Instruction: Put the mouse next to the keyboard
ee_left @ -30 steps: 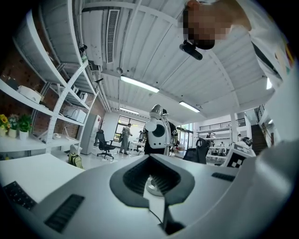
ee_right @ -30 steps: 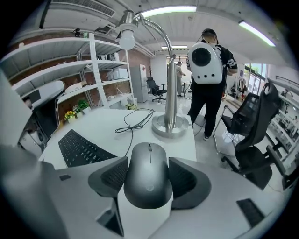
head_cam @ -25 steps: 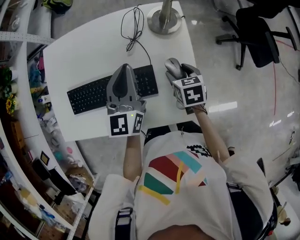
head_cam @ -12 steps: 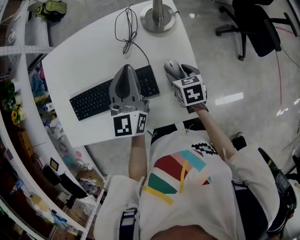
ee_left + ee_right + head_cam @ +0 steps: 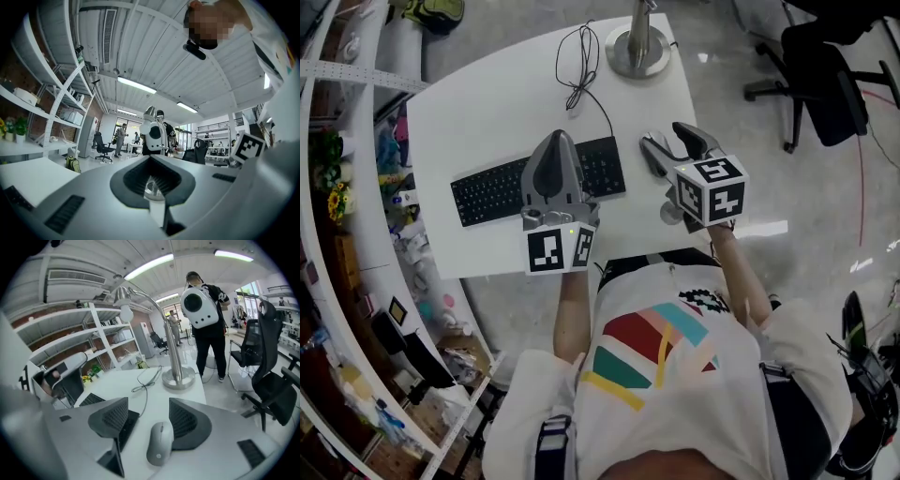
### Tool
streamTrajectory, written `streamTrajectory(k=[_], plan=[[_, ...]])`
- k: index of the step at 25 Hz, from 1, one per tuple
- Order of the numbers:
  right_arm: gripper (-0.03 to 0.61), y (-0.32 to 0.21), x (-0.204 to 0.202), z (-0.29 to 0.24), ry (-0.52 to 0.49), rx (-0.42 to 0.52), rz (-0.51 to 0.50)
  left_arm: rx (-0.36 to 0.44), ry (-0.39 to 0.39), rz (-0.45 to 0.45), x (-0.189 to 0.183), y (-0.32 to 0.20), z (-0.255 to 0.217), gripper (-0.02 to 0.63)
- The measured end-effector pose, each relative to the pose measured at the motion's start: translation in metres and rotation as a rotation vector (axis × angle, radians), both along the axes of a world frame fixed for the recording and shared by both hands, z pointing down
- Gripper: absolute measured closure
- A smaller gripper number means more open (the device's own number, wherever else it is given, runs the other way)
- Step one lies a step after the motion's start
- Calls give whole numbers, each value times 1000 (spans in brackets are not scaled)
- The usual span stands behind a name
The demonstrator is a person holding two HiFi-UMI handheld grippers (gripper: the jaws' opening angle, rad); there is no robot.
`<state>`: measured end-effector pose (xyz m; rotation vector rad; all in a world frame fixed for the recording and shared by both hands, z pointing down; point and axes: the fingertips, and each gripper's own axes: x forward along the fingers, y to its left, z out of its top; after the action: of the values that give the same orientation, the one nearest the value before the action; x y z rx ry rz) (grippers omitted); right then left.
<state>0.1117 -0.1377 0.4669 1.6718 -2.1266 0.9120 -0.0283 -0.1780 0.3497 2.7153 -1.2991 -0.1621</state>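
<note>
Right tongs point(image 5: 148, 402) stand open, their two jaws well apart, and the grey mouse point(image 5: 159, 444) lies flat on the white table point(image 5: 469, 103) in the gap between them, nearer the right jaw than the left; neither jaw clamps it. Left tongs point(image 5: 555, 142) are closed with nothing between the jaws, and their own view is tilted up at the ceiling. From the head view they hover over the right part of the black keyboard point(image 5: 497, 187), which lies slantwise across the table. The mouse sits just beside the keyboard's right end, with a narrow strip of table between the two. A black cable point(image 5: 581, 75) runs from the keyboard's far edge and loops on the table toward a round metal lamp base point(image 5: 637, 52) at the far edge. Beyond the table, a black office chair point(image 5: 830, 80) stands on the shiny floor, and a person wearing a white backpack point(image 5: 200, 305) stands behind the lamp.
</note>
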Motion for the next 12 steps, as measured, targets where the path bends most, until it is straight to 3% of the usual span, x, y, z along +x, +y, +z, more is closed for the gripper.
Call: streamTrajectory(k=[2,3,5,12], plan=[[303,-3,-10,-31,-15,88,-45,37,-3,-38,-8,8,-16,569],[363,-3,-15,-46,-20,132,-66,52,-6,-58,-13,13,-23,569],[564,-4,-30,-73,-29,211,-127,79,-17,-105,-24,23,-35,569],[568,12,-121,-133,-38,382,-440,133,-65,-313,-91,76,-69,569]])
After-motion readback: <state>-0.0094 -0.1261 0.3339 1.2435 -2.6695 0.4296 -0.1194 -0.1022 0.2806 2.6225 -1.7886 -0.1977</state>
